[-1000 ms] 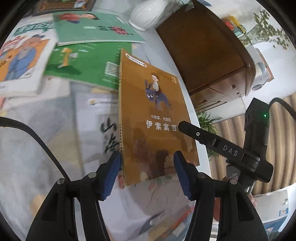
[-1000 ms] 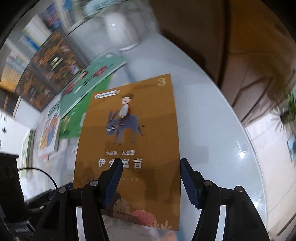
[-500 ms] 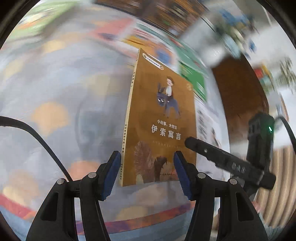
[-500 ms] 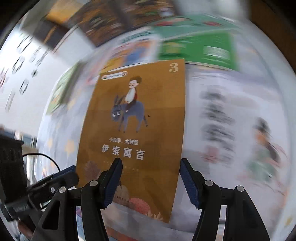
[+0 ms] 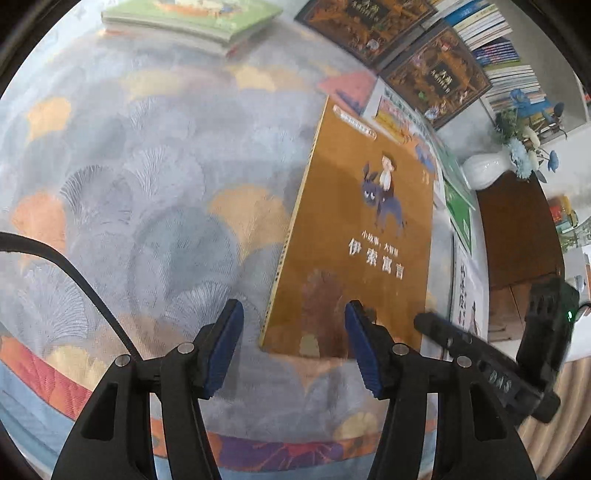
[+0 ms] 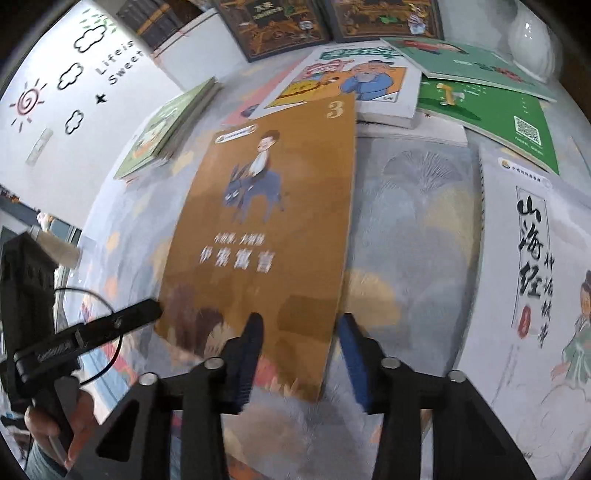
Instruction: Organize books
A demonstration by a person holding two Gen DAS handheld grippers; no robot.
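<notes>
Left gripper: jaws apart, astride the orange book's spine edge. Right gripper: jaws just narrowed around the opposite edge; contact cannot be told. Beyond, green books are scattered toward the tablecloth's far edge.

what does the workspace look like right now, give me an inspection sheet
surface: patterned tablecloth, partly bare.
job's things: brown book cover up, near edge at both grippers; green books, white calligraphy book and small stack lie around it.
clutter: white vase.
grippers: left gripper open, book's left corner between its jaws; right gripper jaws have just been closing, gap remains, book's right corner between them.
cables: black cable beside left gripper.
surroundings: bookshelf, wooden cabinet, wall decals.
</notes>
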